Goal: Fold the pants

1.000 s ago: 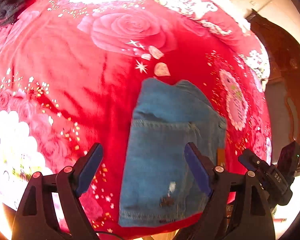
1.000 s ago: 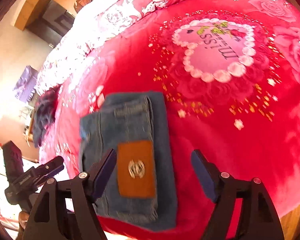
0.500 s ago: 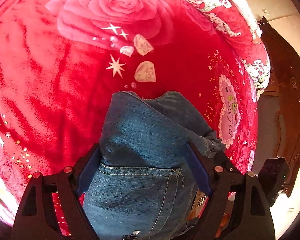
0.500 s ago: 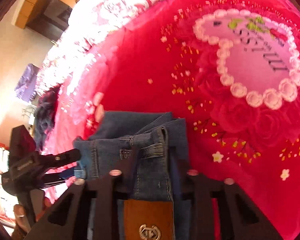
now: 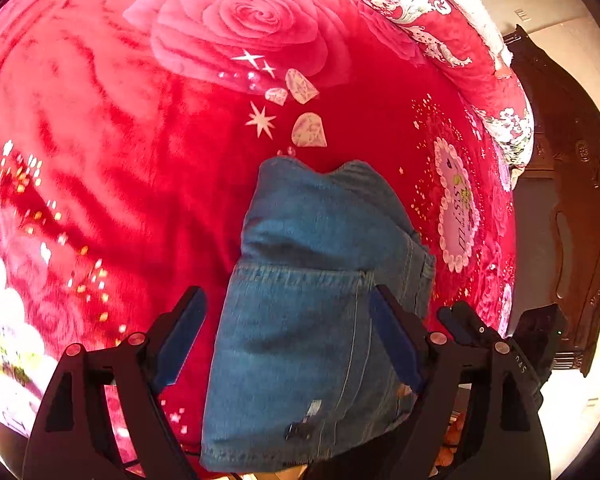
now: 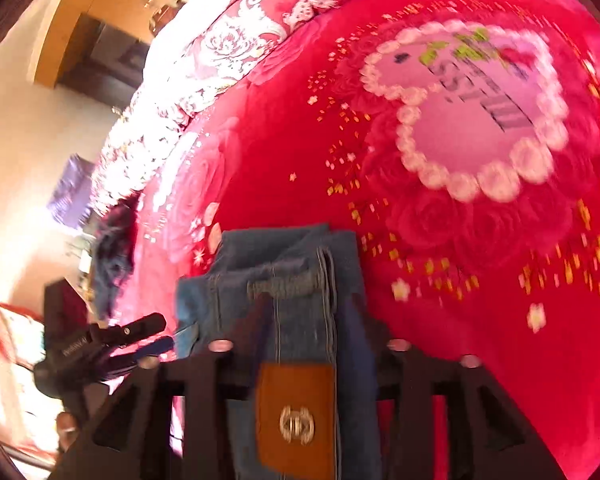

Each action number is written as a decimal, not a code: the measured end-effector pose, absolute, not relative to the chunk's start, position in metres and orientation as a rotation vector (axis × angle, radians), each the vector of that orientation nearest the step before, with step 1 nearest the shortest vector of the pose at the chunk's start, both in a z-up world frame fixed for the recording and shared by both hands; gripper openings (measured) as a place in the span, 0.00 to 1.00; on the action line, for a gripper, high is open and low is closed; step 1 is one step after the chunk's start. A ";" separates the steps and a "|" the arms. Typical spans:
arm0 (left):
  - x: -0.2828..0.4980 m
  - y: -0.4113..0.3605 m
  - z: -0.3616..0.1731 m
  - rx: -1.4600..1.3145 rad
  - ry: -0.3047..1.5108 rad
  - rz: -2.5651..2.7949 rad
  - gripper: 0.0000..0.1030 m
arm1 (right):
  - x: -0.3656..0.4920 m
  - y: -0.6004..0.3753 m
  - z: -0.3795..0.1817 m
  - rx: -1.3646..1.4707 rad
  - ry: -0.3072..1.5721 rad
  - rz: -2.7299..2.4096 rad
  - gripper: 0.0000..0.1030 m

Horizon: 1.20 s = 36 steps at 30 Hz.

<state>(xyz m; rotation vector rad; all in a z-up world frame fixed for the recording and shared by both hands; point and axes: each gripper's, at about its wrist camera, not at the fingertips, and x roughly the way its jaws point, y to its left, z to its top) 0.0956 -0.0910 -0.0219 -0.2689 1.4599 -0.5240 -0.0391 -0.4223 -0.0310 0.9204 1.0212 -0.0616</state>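
Folded blue jeans (image 5: 312,312) lie on a red rose-print blanket (image 5: 120,160). My left gripper (image 5: 286,336) is open above their near half; its left finger hangs over bare blanket and its right finger (image 5: 392,340) overlaps the denim. In the right wrist view the jeans (image 6: 300,280) show a waistband loop and a brown leather patch (image 6: 296,412). My right gripper (image 6: 308,344) straddles the waistband end and its jaws are opening, with the denim between them. Each gripper shows in the other's view: the right gripper (image 5: 480,332) and the left gripper (image 6: 140,340).
A dark garment (image 6: 112,256) lies at the blanket's far left edge. Dark wooden furniture (image 5: 572,200) stands beyond the bed's right side. A purple bag (image 6: 72,192) sits on the floor. The blanket's pink heart motif (image 6: 476,120) lies right of the jeans.
The right gripper came down over the jeans' waistband, its fingers narrowed on the denim, then parted again. The left gripper dipped close to the jeans and drew back a little, still wide.
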 end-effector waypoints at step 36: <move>-0.003 -0.101 -0.034 0.113 1.347 -0.534 0.82 | -0.125 -0.333 -0.022 0.594 1.230 -0.086 0.62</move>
